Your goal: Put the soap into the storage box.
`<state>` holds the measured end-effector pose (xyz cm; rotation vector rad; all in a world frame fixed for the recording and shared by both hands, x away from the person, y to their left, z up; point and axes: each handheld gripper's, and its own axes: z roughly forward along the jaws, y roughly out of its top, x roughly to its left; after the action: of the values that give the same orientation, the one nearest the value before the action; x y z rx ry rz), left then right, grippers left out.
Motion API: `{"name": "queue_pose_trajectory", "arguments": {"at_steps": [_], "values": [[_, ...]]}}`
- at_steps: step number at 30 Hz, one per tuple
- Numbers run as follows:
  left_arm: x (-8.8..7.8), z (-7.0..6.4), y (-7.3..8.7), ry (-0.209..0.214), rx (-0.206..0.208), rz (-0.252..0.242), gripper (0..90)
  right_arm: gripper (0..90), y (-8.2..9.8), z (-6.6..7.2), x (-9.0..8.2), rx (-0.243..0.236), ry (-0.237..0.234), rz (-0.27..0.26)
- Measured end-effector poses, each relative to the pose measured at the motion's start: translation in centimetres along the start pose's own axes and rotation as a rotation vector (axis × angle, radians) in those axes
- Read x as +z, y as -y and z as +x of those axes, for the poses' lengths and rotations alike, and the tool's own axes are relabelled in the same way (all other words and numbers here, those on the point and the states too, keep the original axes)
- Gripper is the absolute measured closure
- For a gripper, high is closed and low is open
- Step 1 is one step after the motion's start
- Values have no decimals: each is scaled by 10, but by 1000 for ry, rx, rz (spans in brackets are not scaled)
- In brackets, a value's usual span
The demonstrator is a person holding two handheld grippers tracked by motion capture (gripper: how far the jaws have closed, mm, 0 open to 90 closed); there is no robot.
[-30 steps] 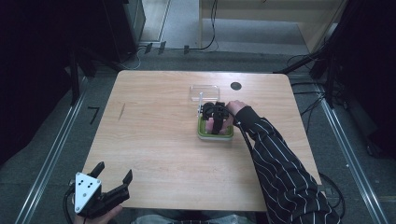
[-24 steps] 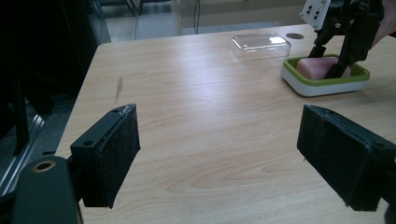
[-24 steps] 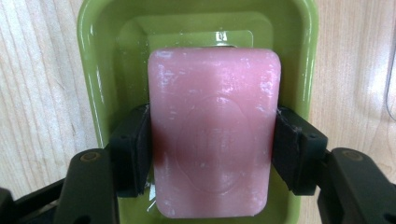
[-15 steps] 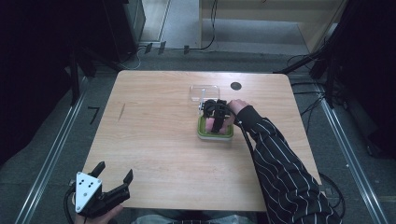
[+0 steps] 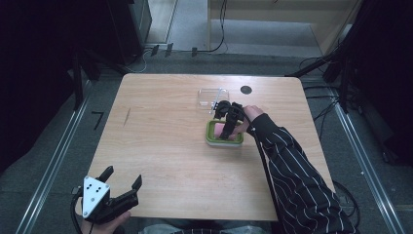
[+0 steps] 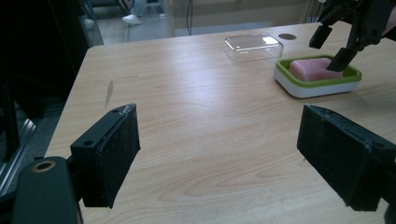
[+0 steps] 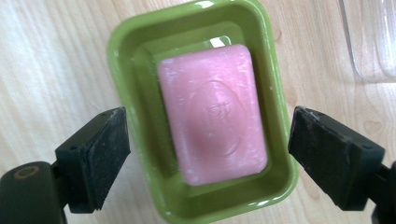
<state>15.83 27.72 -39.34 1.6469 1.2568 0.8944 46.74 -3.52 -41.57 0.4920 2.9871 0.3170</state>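
Change since earlier frame: right gripper [image 5: 225,113] jaws have just been opening and are now standing apart, pads touching nothing; left gripper [image 5: 118,188] is staying put.
Soap position: pink soap bar [image 7: 212,112] is lying flat inside the green soap dish [image 7: 135,60], directly below the right gripper.
Soap long axis: is running across the jaw gap, so the pads are facing the bar's long sides.
Clear lid [image 5: 213,97]: is resting on the table [image 5: 160,126] just beyond the dish.
Left gripper: is hovering open near the table's front edge, well apart from the dish.
Nearer hand: right.
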Motion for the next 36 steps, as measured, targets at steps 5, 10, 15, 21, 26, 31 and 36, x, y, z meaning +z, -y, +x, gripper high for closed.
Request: {"name": "queue_pose_trajectory", "arguments": {"at_steps": [5,10,15,21,26,31,36], "values": [[1,0,0,1,-1,-2,136,100,6,7,-7,35,3,-26],[4,-2,-2,12,3,-3,136,85,13,12,-14,94,13,-66],[5,-2,-2,19,10,1,136,73,24,16,-22,152,20,-98],[5,-3,-2,22,8,-1,136,71,37,20,-28,200,36,-112],[7,-4,-3,29,14,-1,136,71,49,24,-32,240,46,-115],[10,-5,-5,40,18,-3,136,72,60,28,-36,255,51,-108],[13,-7,-6,51,25,0,136,72,75,34,-41,289,67,-103]]}}
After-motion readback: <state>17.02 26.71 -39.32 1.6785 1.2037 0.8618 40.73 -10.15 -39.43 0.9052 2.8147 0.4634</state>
